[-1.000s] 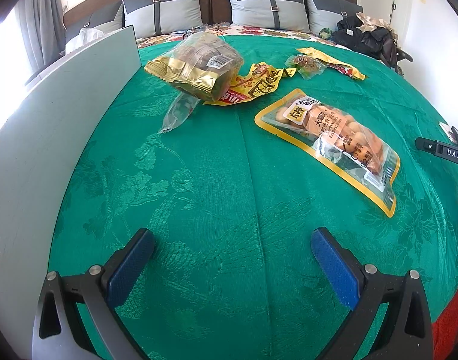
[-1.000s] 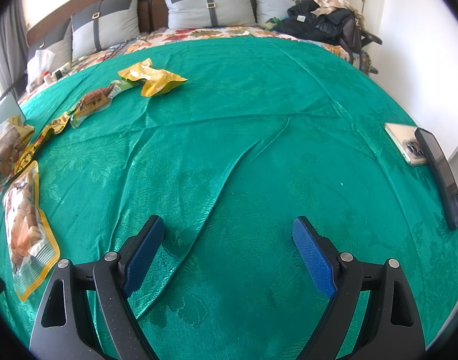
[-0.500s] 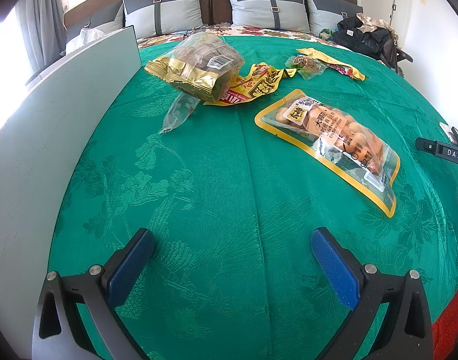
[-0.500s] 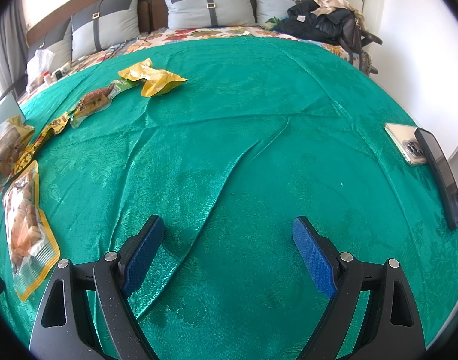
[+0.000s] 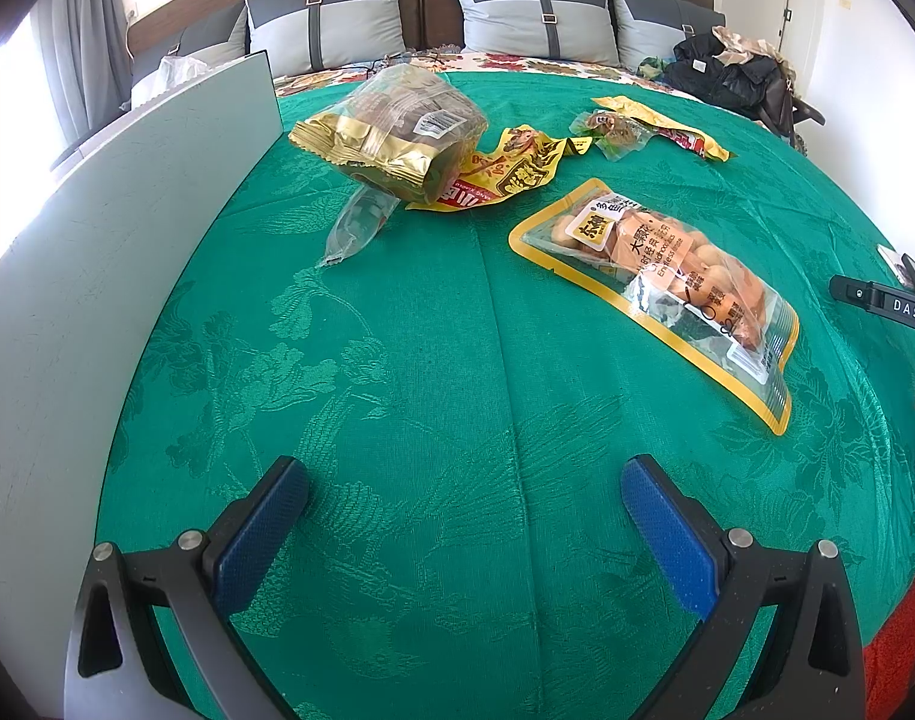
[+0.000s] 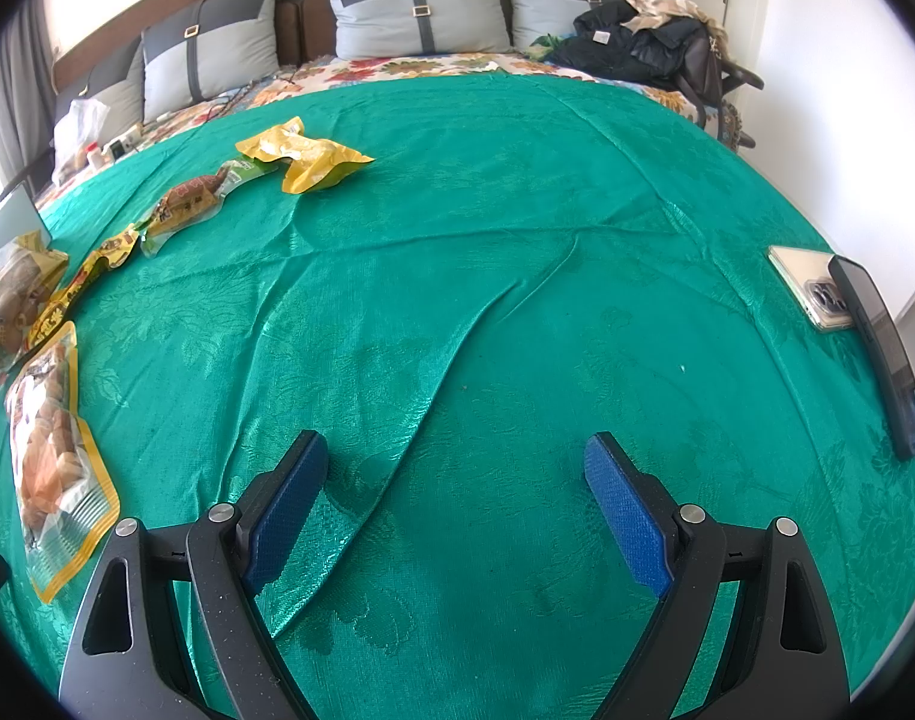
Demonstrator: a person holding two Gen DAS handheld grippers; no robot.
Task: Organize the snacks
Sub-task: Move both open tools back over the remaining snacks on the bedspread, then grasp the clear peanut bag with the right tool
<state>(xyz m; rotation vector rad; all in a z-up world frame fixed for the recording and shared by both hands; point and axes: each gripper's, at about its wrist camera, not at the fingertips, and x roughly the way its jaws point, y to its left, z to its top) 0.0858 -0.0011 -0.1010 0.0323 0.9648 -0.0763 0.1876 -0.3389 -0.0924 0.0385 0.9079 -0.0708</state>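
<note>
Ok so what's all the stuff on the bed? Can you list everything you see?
green cover: 1, green, spread over the bed
pillows: 3, grey, at the headboard
gold snack bag: 1, gold and clear, far left
long yellow-edged snack pouch: 1, orange contents, flat on the cover
yellow wrapper: 1, yellow, far side
brown snack packet: 1, beside the yellow wrapper
phones: 2, one pale, one black, right edge
dark clothes: 1 pile, far right
white board: 1, left edge
left claw: 1, blue pads, open, empty
right claw: 1, blue pads, open, empty
</note>
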